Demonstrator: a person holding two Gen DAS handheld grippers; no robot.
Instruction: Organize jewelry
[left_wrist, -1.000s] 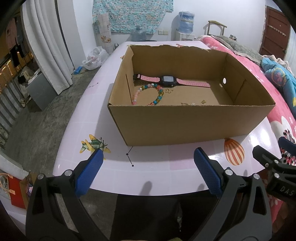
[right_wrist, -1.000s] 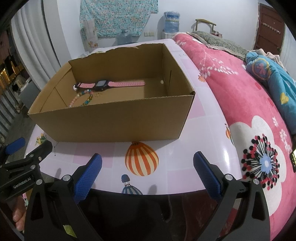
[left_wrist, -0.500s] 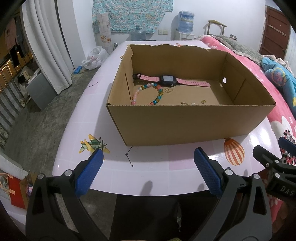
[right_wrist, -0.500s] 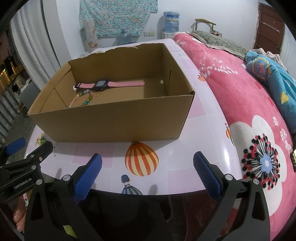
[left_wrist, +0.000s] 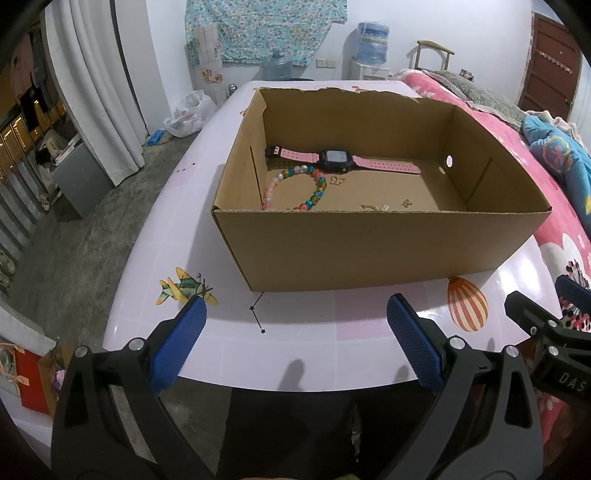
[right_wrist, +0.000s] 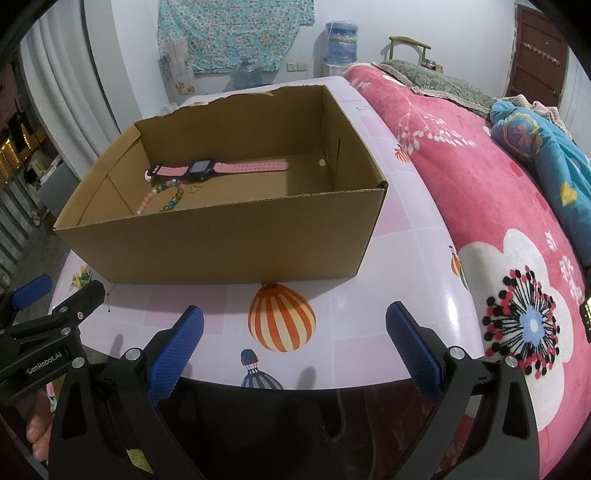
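Left gripper (left_wrist: 295, 332), right gripper (right_wrist: 294, 336): both released, empty. Cardboard box (left_wrist: 369, 243) ahead holds pink watch (left_wrist: 334, 161), bead bracelet (left_wrist: 291, 188), possibly small gold pieces (left_wrist: 375, 206).

A white back wall (left_wrist: 443, 29) is hung with a floral cloth (left_wrist: 266, 29). White curtains (left_wrist: 103, 92) are seen at the left above a grey concrete floor (left_wrist: 74, 240). A bed with a pink floral blanket (right_wrist: 480, 206) is set beside the glossy pink tabletop (left_wrist: 295, 350); a brown door (left_wrist: 554, 62) is seen behind it.
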